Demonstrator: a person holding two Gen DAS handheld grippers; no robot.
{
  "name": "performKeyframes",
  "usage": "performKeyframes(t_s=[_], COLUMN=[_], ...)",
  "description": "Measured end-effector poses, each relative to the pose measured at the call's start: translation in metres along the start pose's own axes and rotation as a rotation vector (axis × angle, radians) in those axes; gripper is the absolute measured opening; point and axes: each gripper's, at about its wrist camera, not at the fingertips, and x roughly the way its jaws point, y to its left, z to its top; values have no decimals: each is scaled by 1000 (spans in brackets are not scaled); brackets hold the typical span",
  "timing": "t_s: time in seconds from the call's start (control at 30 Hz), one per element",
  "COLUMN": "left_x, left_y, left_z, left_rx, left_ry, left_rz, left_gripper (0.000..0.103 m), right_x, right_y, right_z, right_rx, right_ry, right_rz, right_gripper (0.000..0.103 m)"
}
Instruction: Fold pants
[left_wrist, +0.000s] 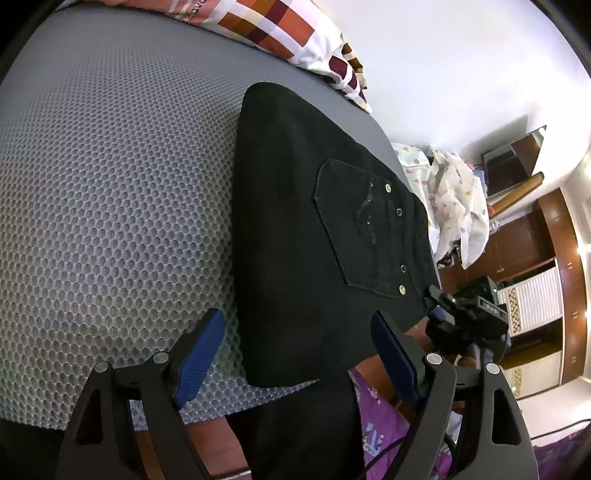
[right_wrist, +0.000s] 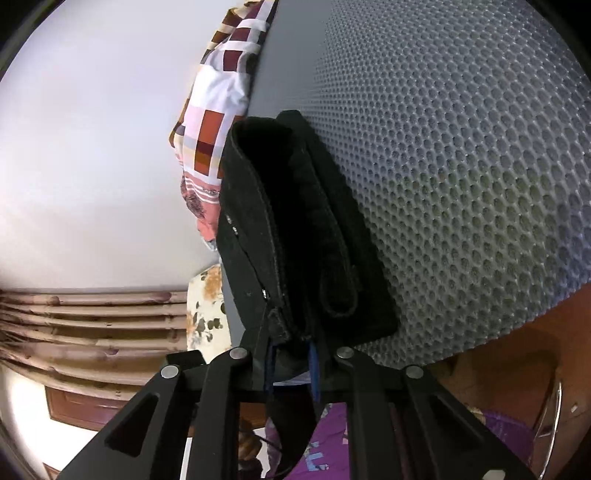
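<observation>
Black pants (left_wrist: 303, 236) lie folded flat on the grey mesh mattress (left_wrist: 110, 184), back pocket with metal studs (left_wrist: 365, 229) facing up. A leg hangs over the near edge. My left gripper (left_wrist: 299, 354) is open, its blue pads (left_wrist: 201, 354) either side of the pants' near edge, holding nothing. My right gripper (right_wrist: 291, 354) is shut on the waistband end of the pants (right_wrist: 295, 236), which shows as stacked layers in the right wrist view. The right gripper also shows in the left wrist view (left_wrist: 454, 314) at the pants' right corner.
A checked pillow (left_wrist: 280, 29) lies at the mattress's far edge; it also shows in the right wrist view (right_wrist: 218, 110). White patterned cloth (left_wrist: 454, 199) is heaped beyond the bed. Wooden furniture (left_wrist: 535, 236) stands at the right. Purple cloth (left_wrist: 384, 417) is below the bed edge.
</observation>
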Motion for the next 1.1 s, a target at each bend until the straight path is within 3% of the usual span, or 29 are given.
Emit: performKeyframes(t_s=[0.13,0.23,0.33,0.4,0.53,0.63,0.73,0.83,1.0,1.03,1.1], left_x=[-7,-17,-20,-19,-14,-7,2,7,9,8,3], left_y=[-4,-11,-17,-18,-14,-12,-11,-13,-15,-16,-17], left_z=[0,-1,-3,-5,-7,-9,-11,-13,-14,-12,-10], left_rx=[23,74,119,133,119,124,129,152,160,159,155], left_ry=[-28,-80,-116,-117,-104,-84,-51,-34,-19,-23,-40], left_rz=[10,45,89,112,106,116,119,120,127,127,121], left_gripper=[81,81,81,82,81,82,82,82,81,81,82], right_x=[-18,-35,-38,-24,26,58,78,77,51,39,19], right_y=[14,41,76,104,152,156,130,98,87,89,91], right_z=[2,9,20,27,44,58,75,82,79,76,67], right_rx=[-46,-161,-287,-411,-700,-803,-771,-693,-616,-609,-582], right_ry=[-26,-119,-174,-164,-146,-144,-117,-91,-101,-128,-156], right_rz=[-61,-147,-111,-114,-204,-340,-442,-456,-360,-317,-275], right_gripper=[19,21,21,21,21,21,17,0,0,10,14])
